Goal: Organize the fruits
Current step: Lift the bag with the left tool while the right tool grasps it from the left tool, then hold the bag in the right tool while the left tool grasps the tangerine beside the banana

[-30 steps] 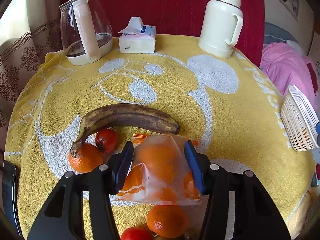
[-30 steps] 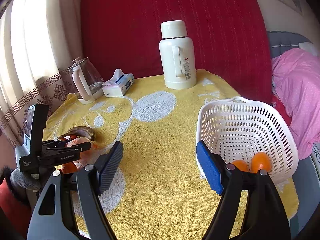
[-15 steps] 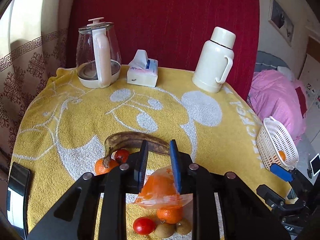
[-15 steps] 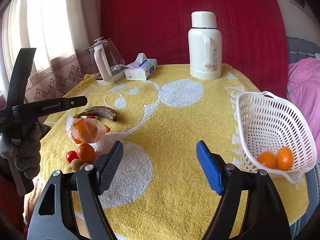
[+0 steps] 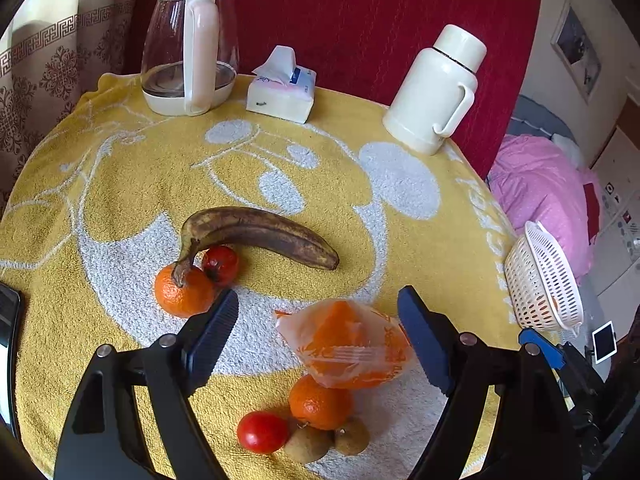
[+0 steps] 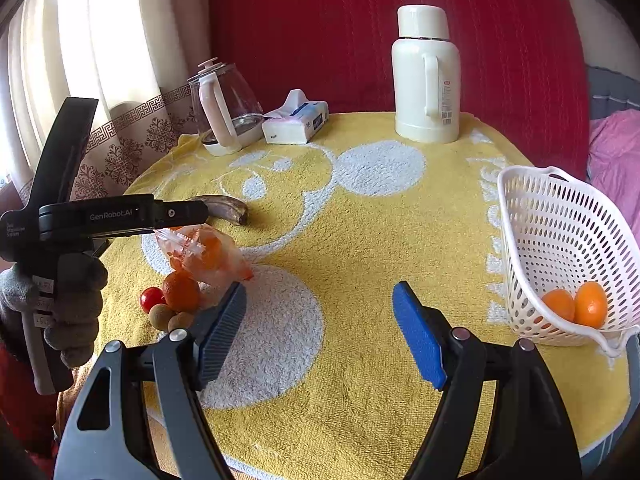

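Bagged orange sits between my wide-open left gripper fingers, not held.

Largest first: white basket far right on the counter, nearer my right gripper, spread wide and empty. Bagged orange, crinkly clear wrap, lies right of centre in the left gap, long axis across, resting on a loose mandarin.

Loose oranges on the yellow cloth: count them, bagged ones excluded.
2. One orange lies under the banana stem, beside a red fruit. The other orange sits below the plastic bag. The bag could hide more.
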`<state>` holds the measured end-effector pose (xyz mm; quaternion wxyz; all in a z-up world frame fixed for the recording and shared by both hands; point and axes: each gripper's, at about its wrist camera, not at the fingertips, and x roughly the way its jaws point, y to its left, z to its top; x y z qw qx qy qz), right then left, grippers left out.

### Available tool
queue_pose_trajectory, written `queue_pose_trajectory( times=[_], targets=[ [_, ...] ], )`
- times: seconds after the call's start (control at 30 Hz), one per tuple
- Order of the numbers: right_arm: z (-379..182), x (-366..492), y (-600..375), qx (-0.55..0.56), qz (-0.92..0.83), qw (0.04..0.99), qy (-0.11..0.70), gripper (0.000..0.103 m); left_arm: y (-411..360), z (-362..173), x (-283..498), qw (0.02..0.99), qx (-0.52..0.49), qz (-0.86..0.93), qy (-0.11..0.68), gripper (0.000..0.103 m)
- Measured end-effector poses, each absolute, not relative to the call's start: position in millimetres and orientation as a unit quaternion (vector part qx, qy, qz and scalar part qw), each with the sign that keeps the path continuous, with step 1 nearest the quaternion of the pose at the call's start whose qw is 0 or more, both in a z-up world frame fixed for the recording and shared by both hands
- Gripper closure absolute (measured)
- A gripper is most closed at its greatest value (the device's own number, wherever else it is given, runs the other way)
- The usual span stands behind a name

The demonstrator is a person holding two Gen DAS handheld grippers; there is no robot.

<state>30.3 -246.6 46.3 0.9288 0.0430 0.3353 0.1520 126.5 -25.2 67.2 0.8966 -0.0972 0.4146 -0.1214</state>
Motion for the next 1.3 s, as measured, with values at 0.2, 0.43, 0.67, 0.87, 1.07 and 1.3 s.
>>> queue_pose_trajectory(
  times=[0.2,0.43,0.67,0.87,1.07,1.3],
  targets=[
    [44,34,-233,0.081,0.208,0.906,0.361,0.024,6,82,121,0.916,-0.109,-0.08,0.378,0.016],
    [50,49,-194,0.097,0.243,0.885,0.386,0.016,50,75,122,0.92,-0.148,-0.035,0.362,0.016],
    [42,77,-140,0.059,0.229,0.884,0.403,0.013,78,60,119,0.919,-0.161,-0.004,0.359,0.016],
    [26,104,-112,0.035,0.203,0.888,0.412,0.013,94,56,121,0.917,-0.181,0.011,0.356,0.016],
    [10,119,-109,0.026,0.176,0.887,0.426,0.038,91,54,123,0.919,-0.171,0.019,0.355,0.016],
    [22,107,-129,0.048,0.185,0.892,0.409,0.046,76,49,122,0.92,-0.142,-0.013,0.364,0.016]
  ],
)
